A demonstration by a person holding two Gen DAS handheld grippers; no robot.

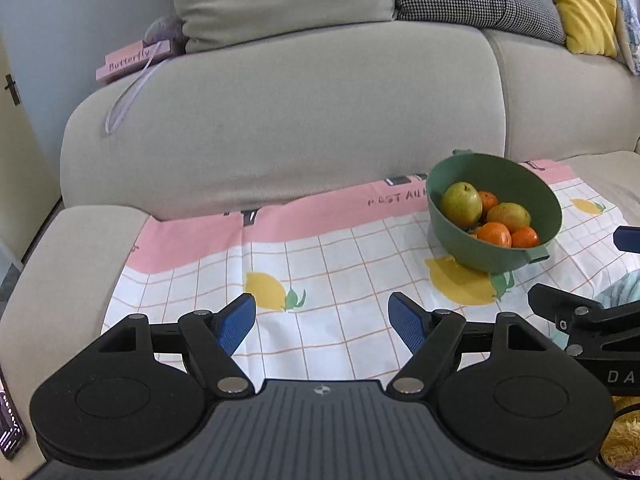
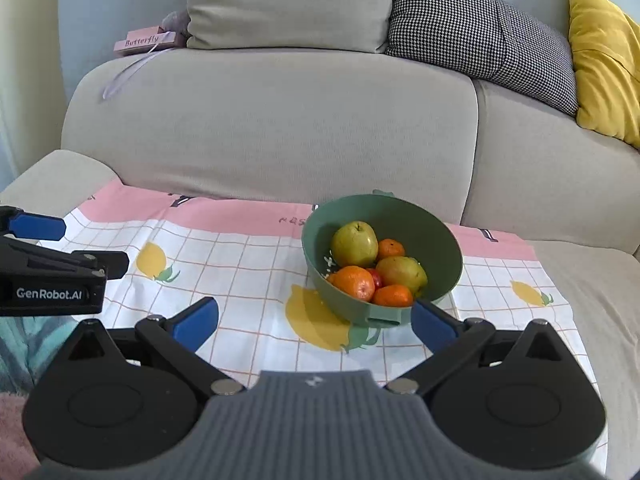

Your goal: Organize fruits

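Note:
A green bowl [image 1: 516,176] [image 2: 436,224] rests on a lemon-print cloth [image 1: 320,256] [image 2: 240,264] spread over a sofa seat. Inside lie a green pear [image 1: 462,205] [image 2: 355,243], a second yellow-green pear [image 1: 510,216] [image 2: 401,272], several tangerines [image 1: 494,234] [image 2: 354,282] and a small red fruit [image 2: 376,278]. My left gripper [image 1: 322,312] hangs open over bare cloth, left of the bowl. My right gripper [image 2: 314,316] is open just in front of the bowl, its right fingertip [image 2: 430,322] beside the bowl's handle. Nothing sits between either pair of fingers.
The beige sofa backrest [image 1: 280,120] rises behind the cloth, with a beige cushion [image 2: 288,4], a houndstooth cushion [image 2: 480,28] and a yellow cushion [image 2: 604,56] on top. A pink "Butterfly" box [image 1: 132,60] sits at the back left. The armrest [image 1: 60,264] borders the cloth's left side.

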